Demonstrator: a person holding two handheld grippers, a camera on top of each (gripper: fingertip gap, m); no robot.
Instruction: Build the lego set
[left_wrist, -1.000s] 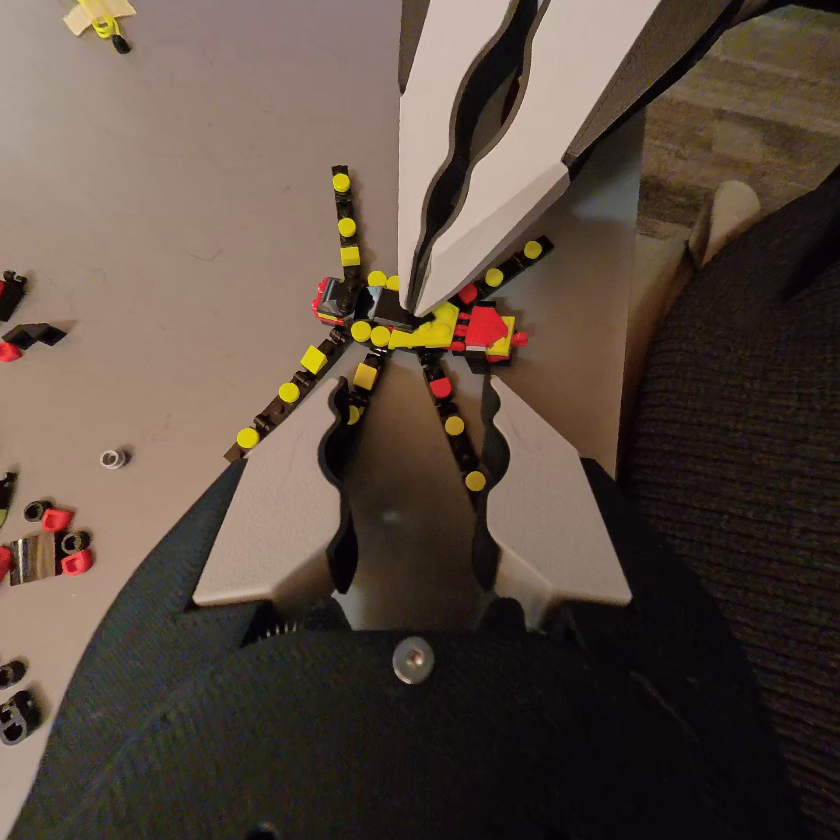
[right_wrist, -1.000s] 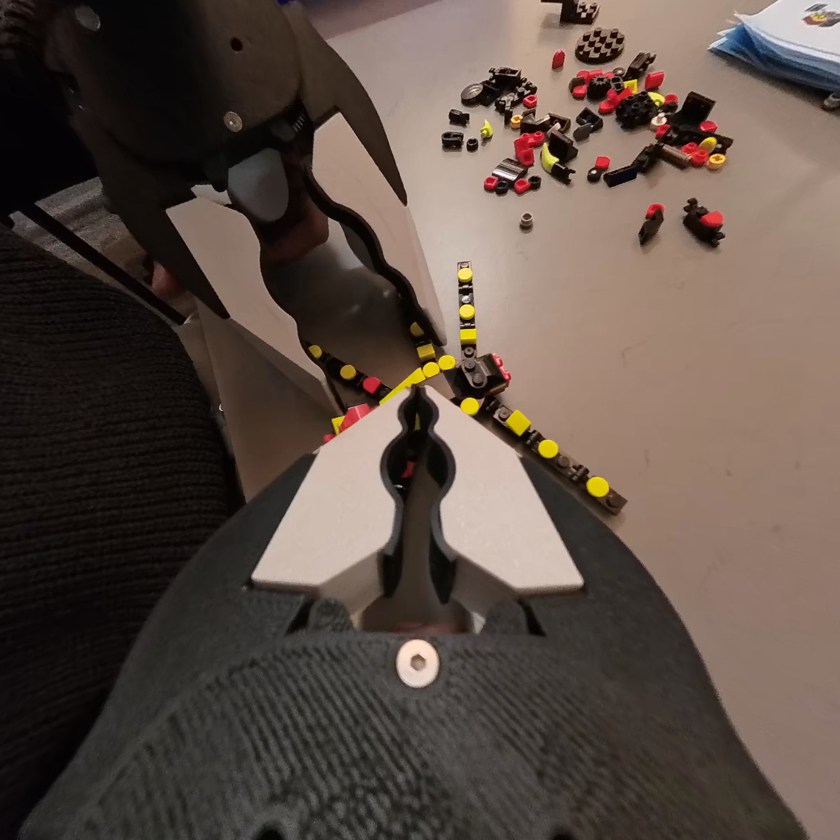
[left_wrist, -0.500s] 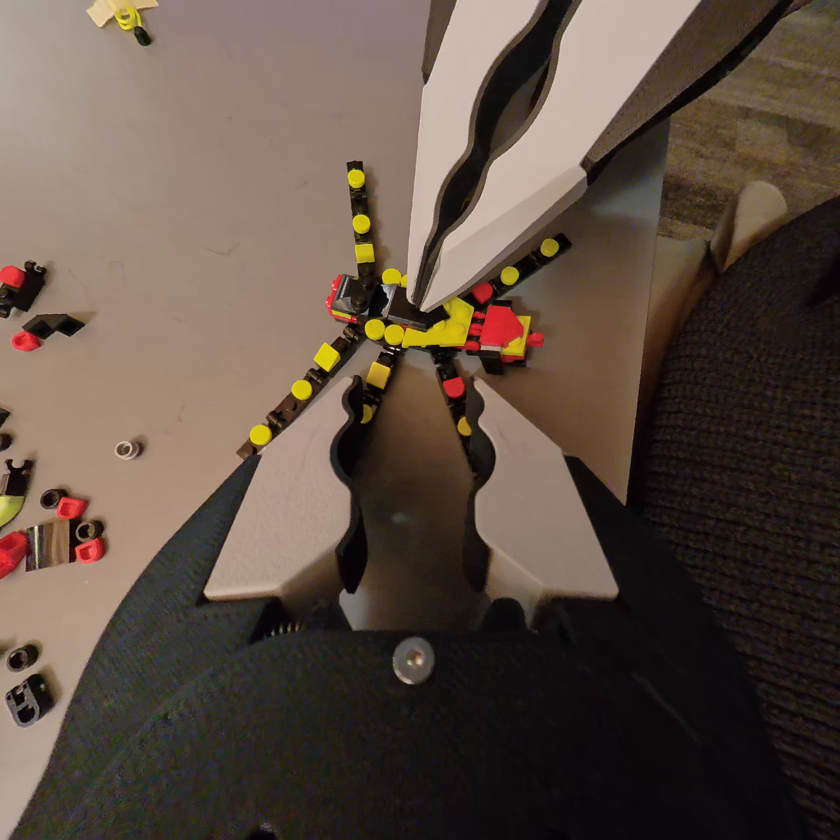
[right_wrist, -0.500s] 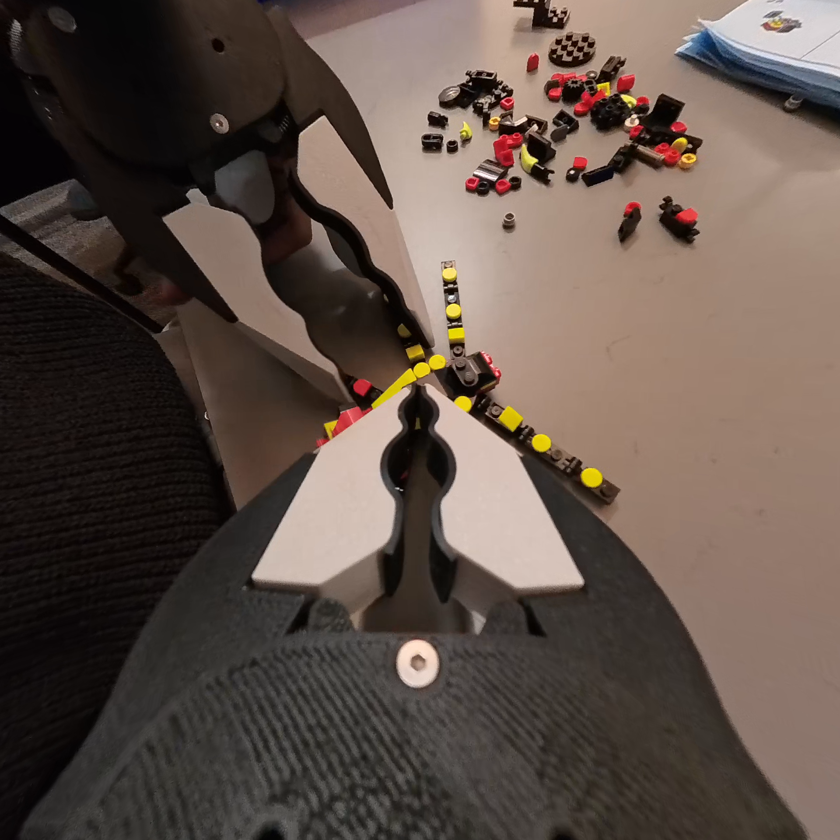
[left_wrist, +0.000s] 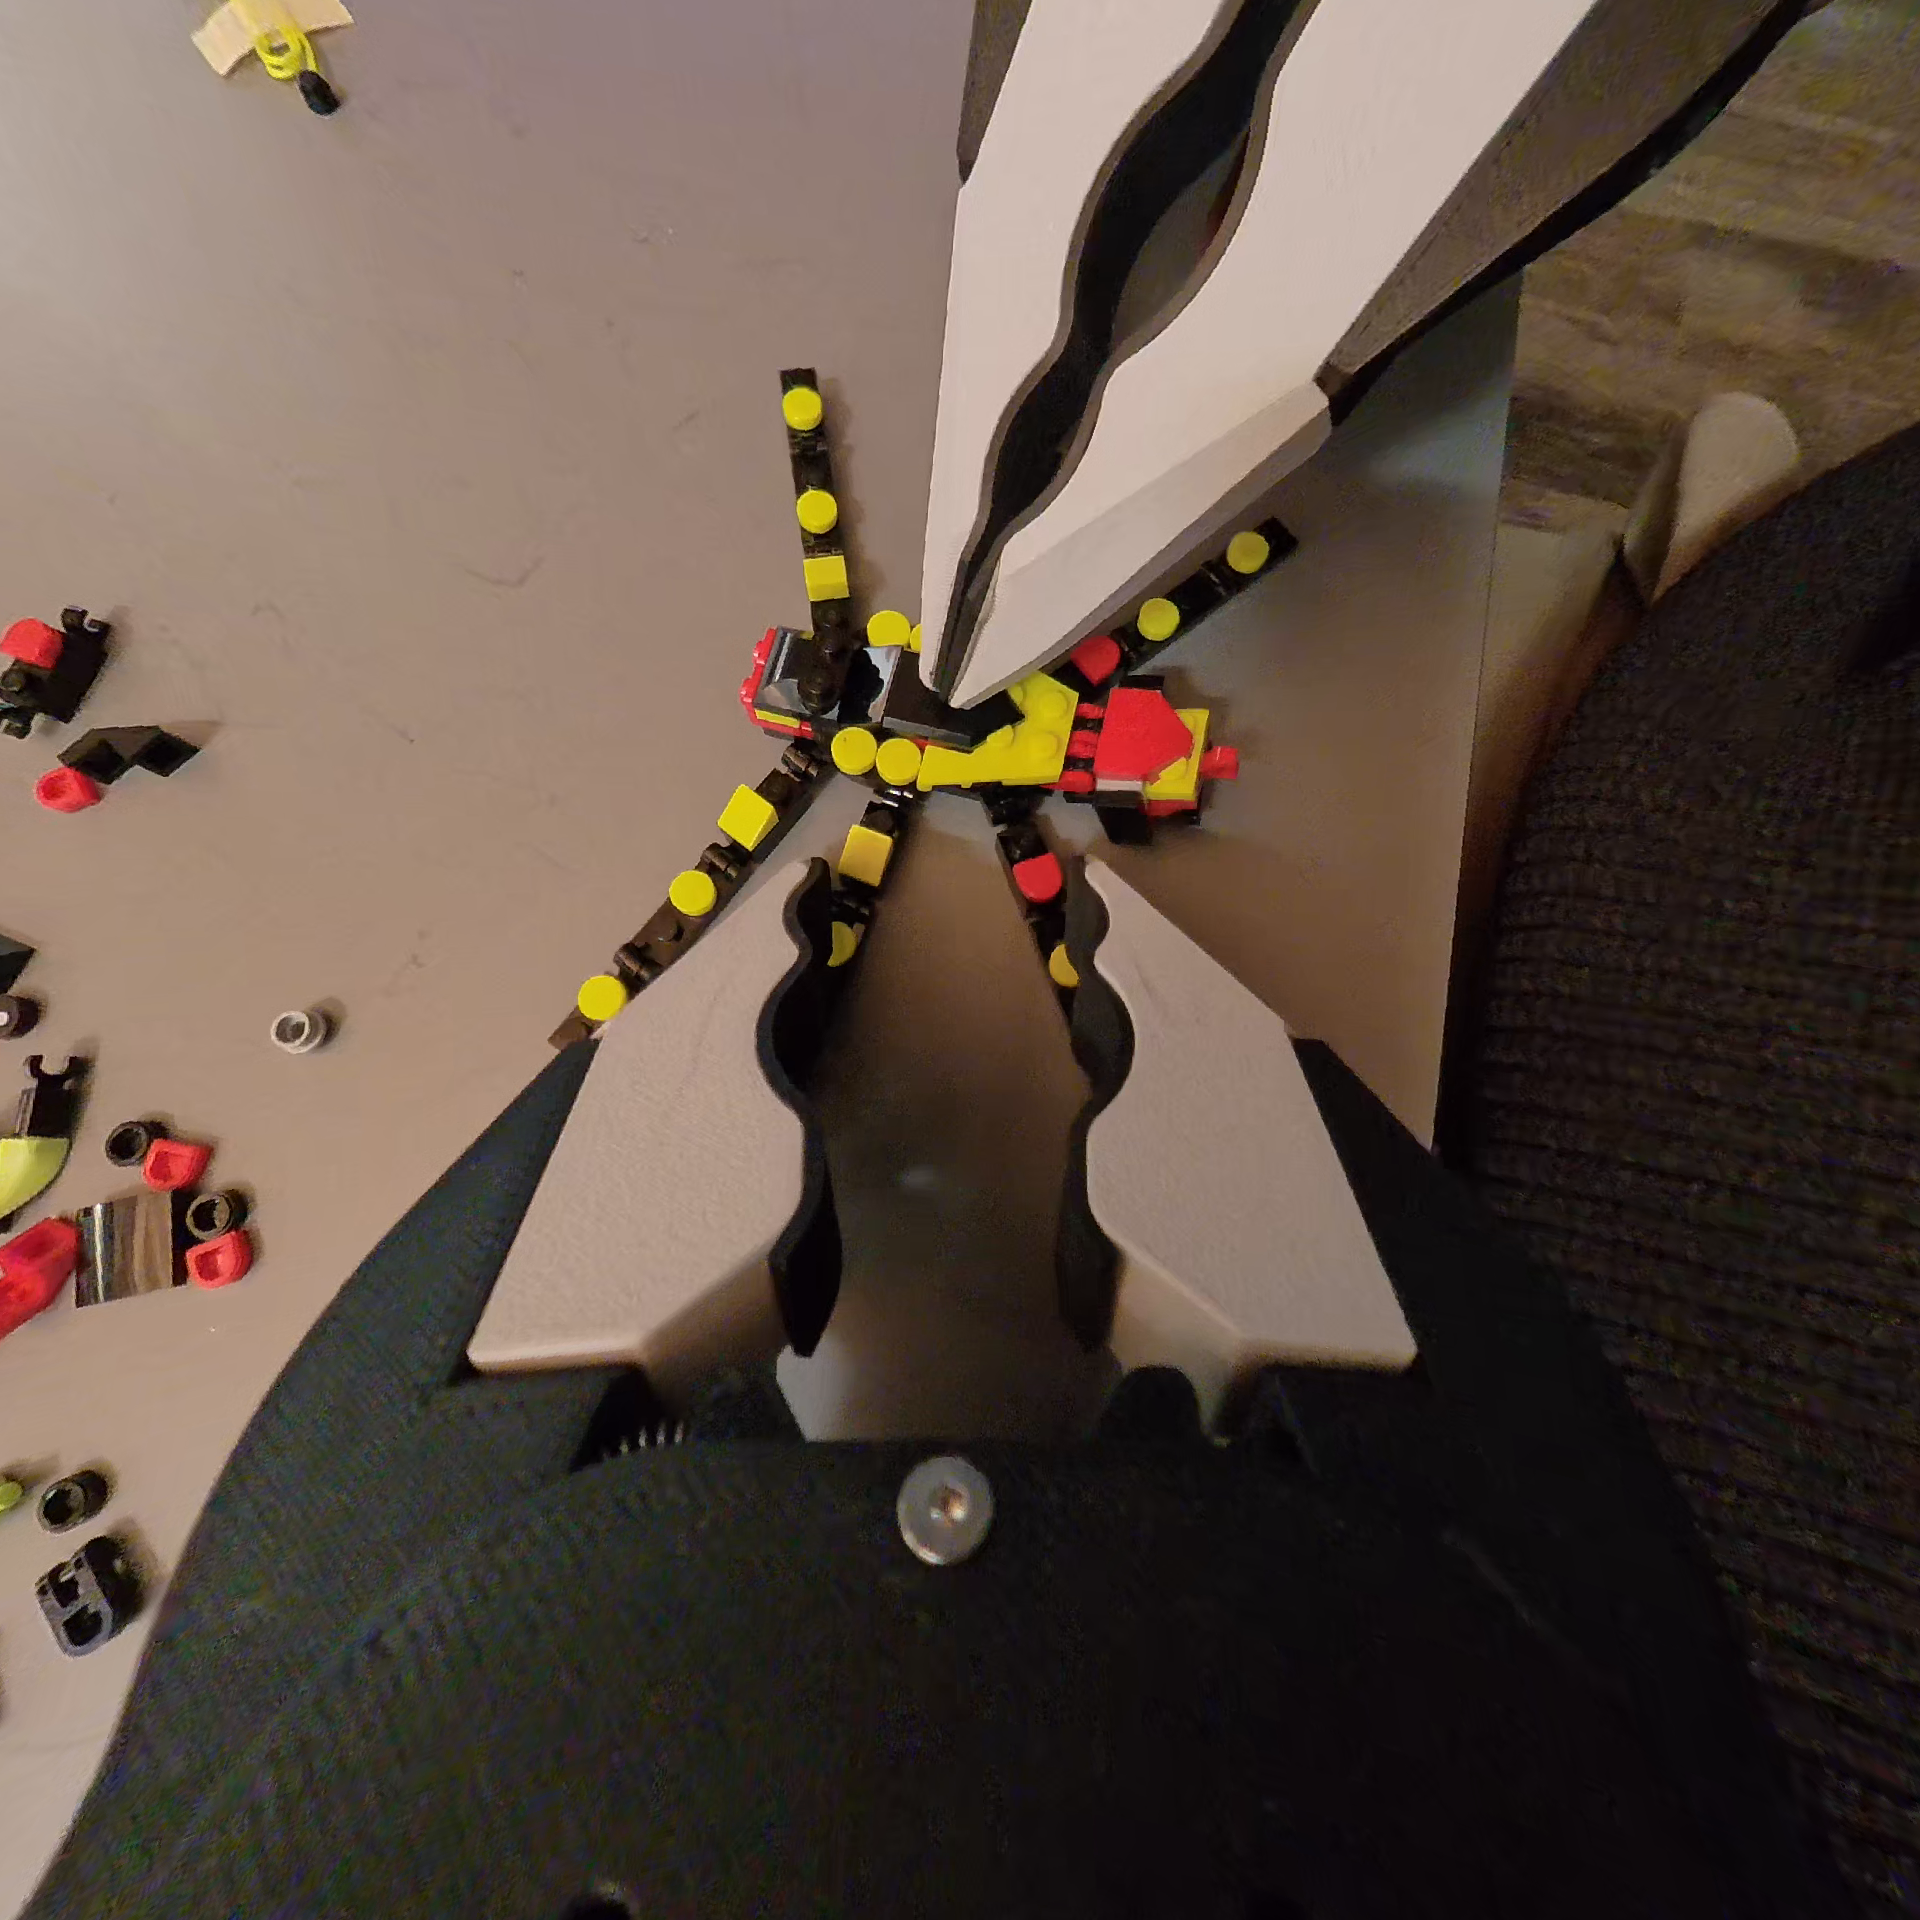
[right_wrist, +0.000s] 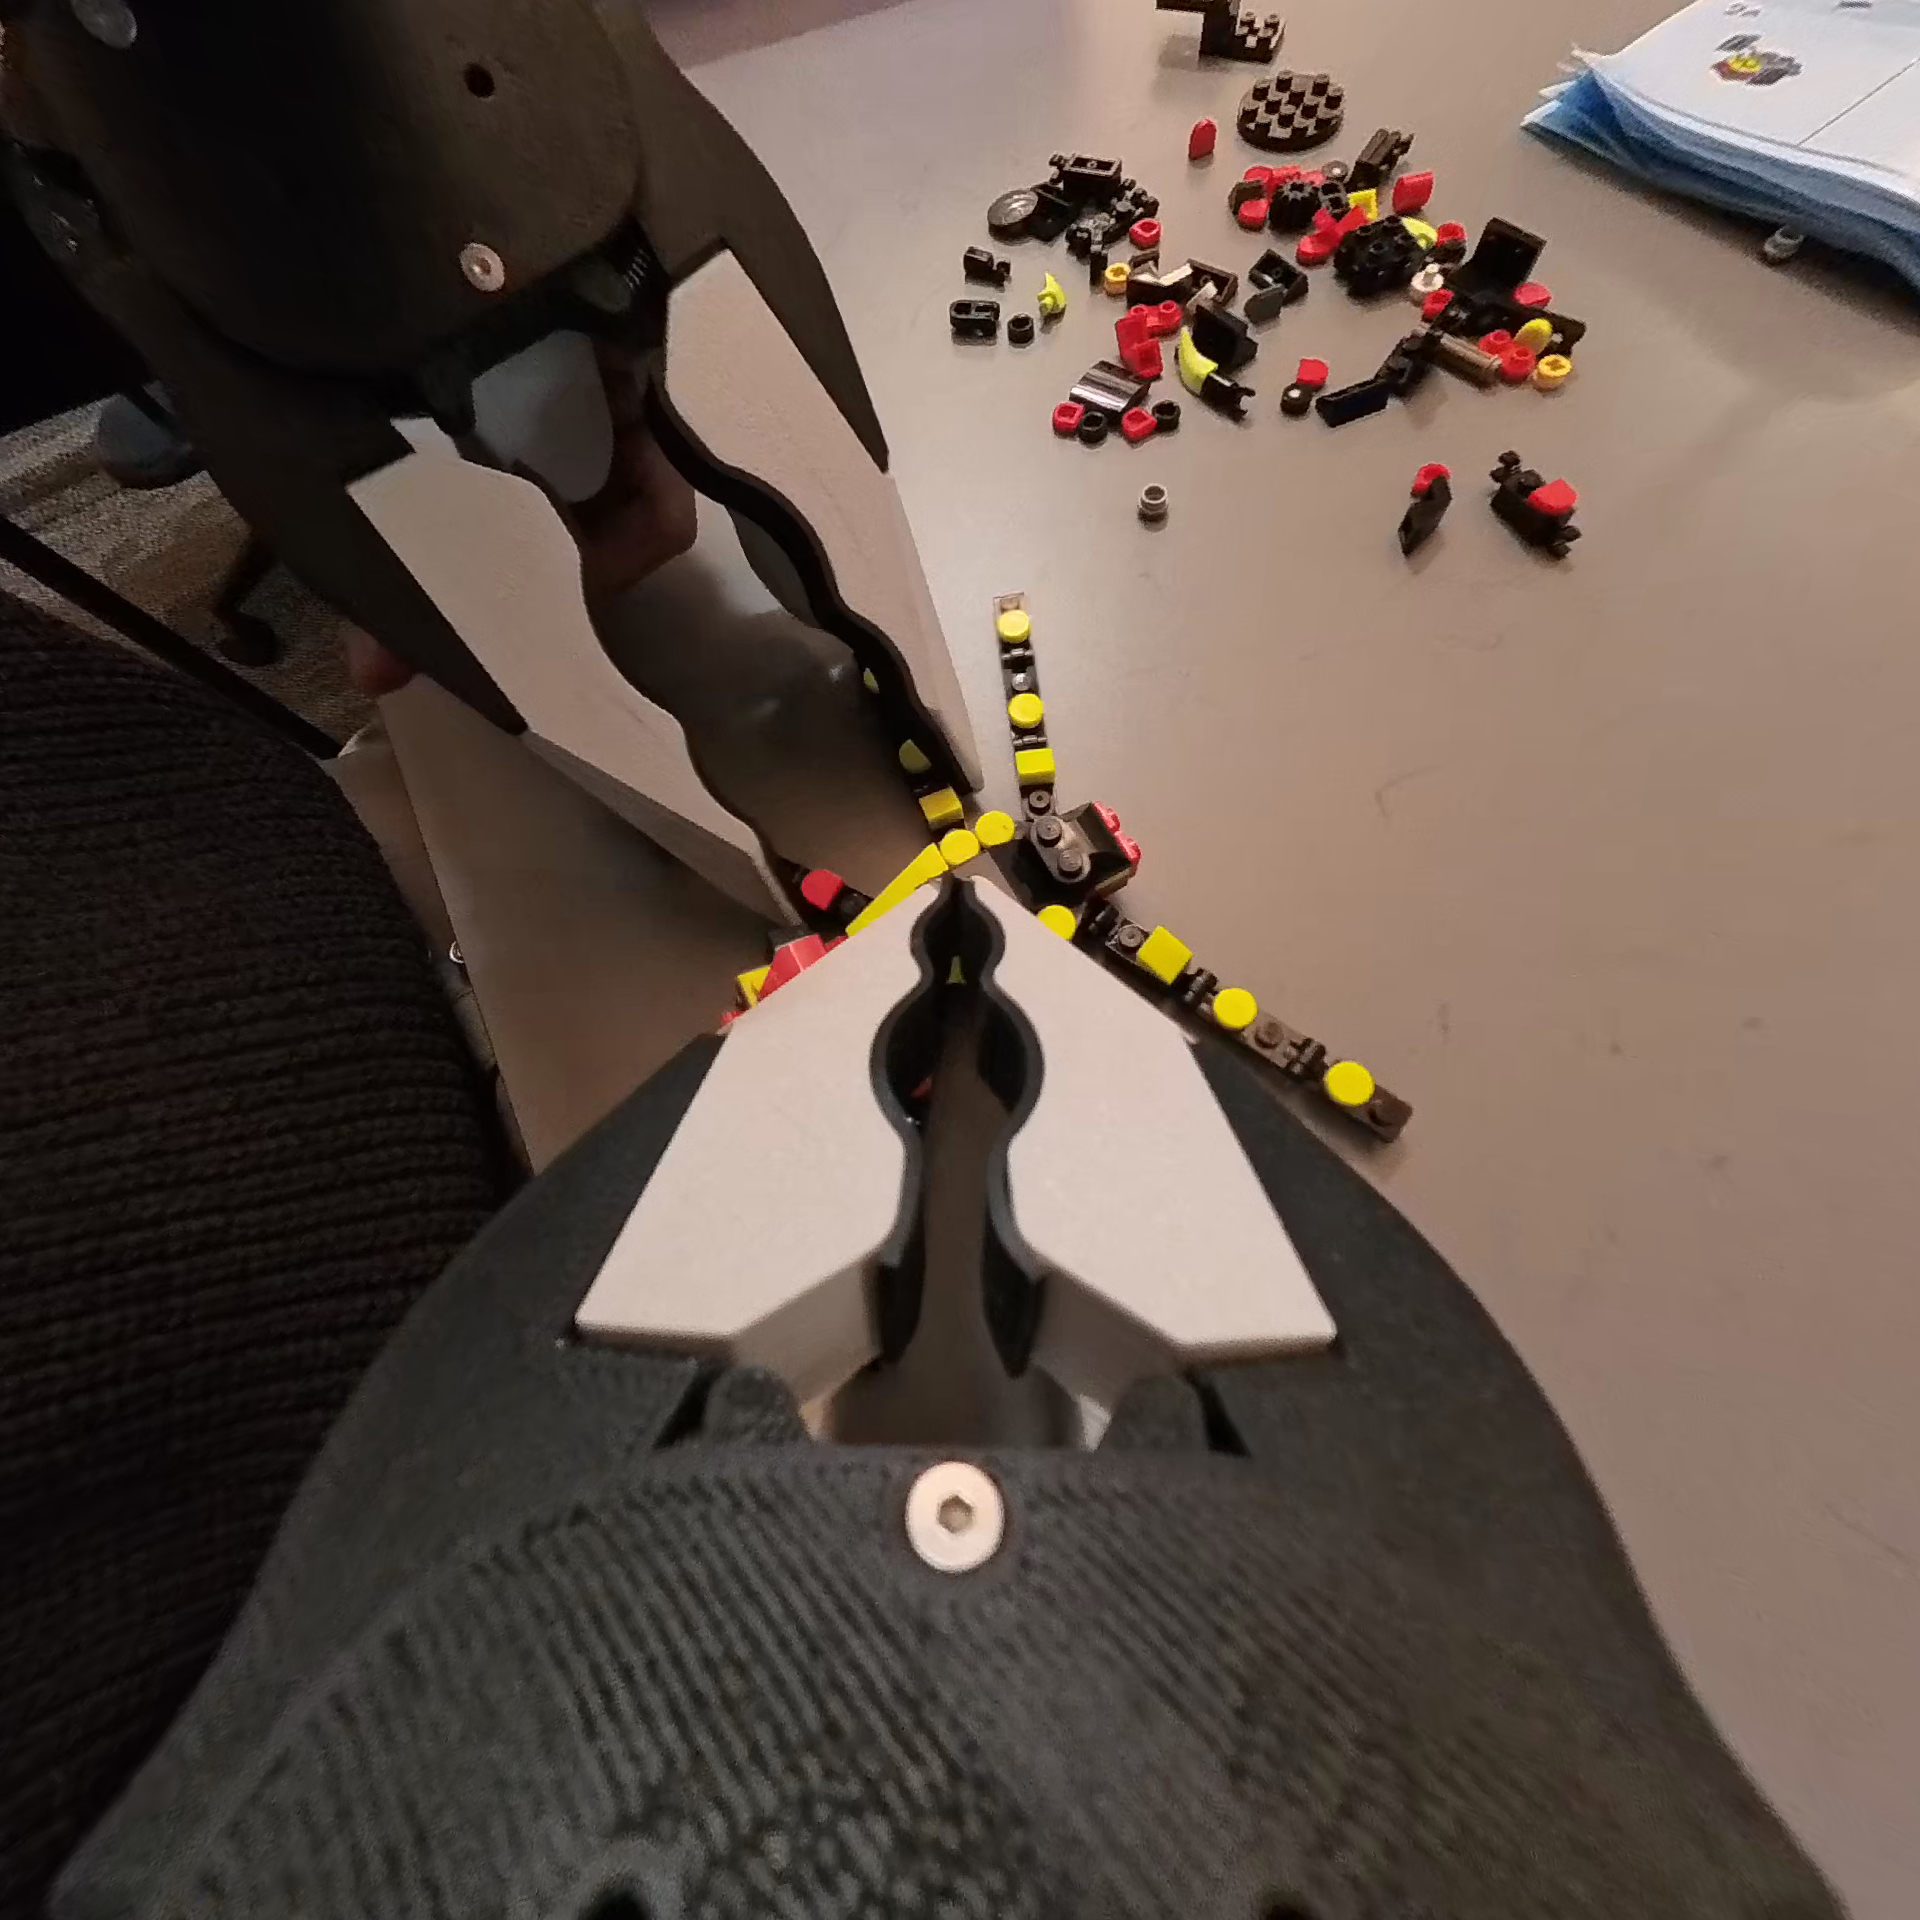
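The lego model (left_wrist: 997, 732) is a black, yellow and red spider-like build with several studded legs, lying flat near the table's right edge; it also shows in the right wrist view (right_wrist: 1070, 852). My right gripper (left_wrist: 951, 696) comes in from above, shut, its tips pressed on a black flat piece (left_wrist: 925, 717) on the model's body. In its own view the right gripper (right_wrist: 956, 891) hides most of the body. My left gripper (left_wrist: 940, 899) is open and empty, with two near legs of the model between and under its fingers. It also shows in the right wrist view (right_wrist: 878, 836).
Loose black, red and yellow pieces (right_wrist: 1299, 270) lie in a heap farther out, some at the left wrist view's left edge (left_wrist: 156, 1236). A small grey ring (left_wrist: 301, 1029) lies alone. A blue-edged booklet (right_wrist: 1766, 125) is at the far corner. The table edge (left_wrist: 1475, 727) is close by. My left and right fingertips are right by each other.
My left gripper has narrowed a little and crept closer over the model's near legs. My right gripper stays shut on the model's body.
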